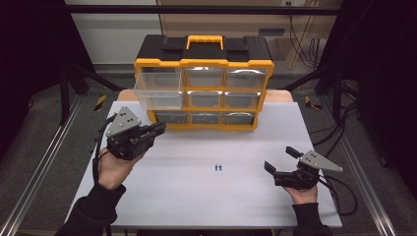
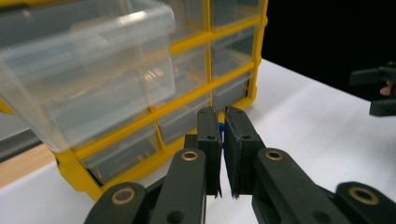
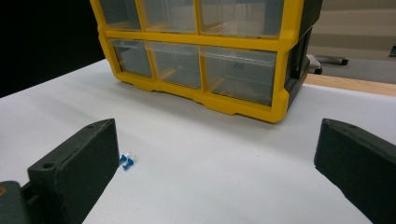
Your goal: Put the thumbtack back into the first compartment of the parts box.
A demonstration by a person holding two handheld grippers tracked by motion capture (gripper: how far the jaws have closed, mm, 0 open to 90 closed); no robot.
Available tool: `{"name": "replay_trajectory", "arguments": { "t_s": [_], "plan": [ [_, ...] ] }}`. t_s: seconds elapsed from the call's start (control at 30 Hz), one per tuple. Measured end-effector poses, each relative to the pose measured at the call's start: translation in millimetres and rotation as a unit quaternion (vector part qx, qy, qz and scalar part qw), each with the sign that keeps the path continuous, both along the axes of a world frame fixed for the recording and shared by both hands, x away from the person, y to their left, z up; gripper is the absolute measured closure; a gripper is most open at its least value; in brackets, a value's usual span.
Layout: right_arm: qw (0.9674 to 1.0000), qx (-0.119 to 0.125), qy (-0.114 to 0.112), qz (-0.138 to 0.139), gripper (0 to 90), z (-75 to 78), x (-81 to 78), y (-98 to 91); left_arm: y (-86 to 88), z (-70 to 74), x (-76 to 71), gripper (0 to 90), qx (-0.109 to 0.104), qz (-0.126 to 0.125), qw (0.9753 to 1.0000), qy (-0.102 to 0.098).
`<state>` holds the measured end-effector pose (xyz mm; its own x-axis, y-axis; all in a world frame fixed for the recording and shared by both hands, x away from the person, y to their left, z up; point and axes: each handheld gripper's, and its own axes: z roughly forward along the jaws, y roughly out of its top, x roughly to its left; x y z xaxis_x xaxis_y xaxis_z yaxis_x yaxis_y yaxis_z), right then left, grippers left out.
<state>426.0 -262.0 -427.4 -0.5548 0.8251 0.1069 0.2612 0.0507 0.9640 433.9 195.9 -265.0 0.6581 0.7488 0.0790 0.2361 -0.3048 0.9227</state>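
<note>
A yellow-and-black organiser [image 1: 204,63] with clear drawers stands at the back of the white table [image 1: 196,196]. Its top-left drawer [image 1: 158,88] is pulled out and looks empty. My left gripper [image 1: 160,128] hangs in the air just in front of and below that drawer [image 2: 93,79]. In the left gripper view its jaws [image 2: 223,114] are shut, with a sliver of a small blue piece [image 2: 220,129] between the pads. Two small blue pins [image 1: 218,167] lie on the table's middle. My right gripper [image 1: 280,159] rests low at the right, open, with the pins [image 3: 127,161] beside its left jaw.
The organiser's other drawers [image 3: 236,70] are pushed in. A wooden board [image 3: 355,84] shows behind the table at the organiser's side. Metal rails [image 1: 39,172] run along both sides of the table. Dark curtains flank the scene.
</note>
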Motion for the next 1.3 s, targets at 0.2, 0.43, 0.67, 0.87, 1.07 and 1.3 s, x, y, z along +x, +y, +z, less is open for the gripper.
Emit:
{"name": "replay_trajectory", "arguments": {
  "t_s": [0.2, 0.43, 0.67, 0.87, 1.07, 1.3],
  "plan": [
    [1.0, 0.0, 0.001, 0.0, 1.0, 0.0, -0.2, -0.1, 1.8, 20.2, 8.0, 84.4, -0.003, 0.005, 0.9999, -0.015],
    [1.0, 0.001, -0.002, 0.0, 1.0, 0.2, 0.0, -0.5, -2.0, 36.2, 22.3, 84.4, 0.004, 0.015, 0.9998, -0.016],
    [1.0, 0.001, -0.002, 0.0, 1.0, 0.4, 0.1, -0.7, -3.3, 51.8, 34.8, 84.4, 0.0, 0.027, 0.9993, -0.026],
    [1.0, 0.002, -0.003, 0.002, 1.0, 0.4, 0.2, -1.0, -2.1, 60.3, 47.7, 84.4, 0.001, 0.04, 0.9987, -0.032],
    [1.0, 0.001, -0.001, 0.0, 1.0, 0.4, 0.2, -0.6, -2.5, 58.7, 64.9, 84.4, 0.003, 0.053, 0.9981, -0.031],
    [1.0, -0.001, -0.001, 0.001, 1.0, 0.3, 0.5, -1.0, -1.3, 51.7, 83.9, 84.4, 0.009, 0.07, 0.9972, -0.024]
  ]
}}
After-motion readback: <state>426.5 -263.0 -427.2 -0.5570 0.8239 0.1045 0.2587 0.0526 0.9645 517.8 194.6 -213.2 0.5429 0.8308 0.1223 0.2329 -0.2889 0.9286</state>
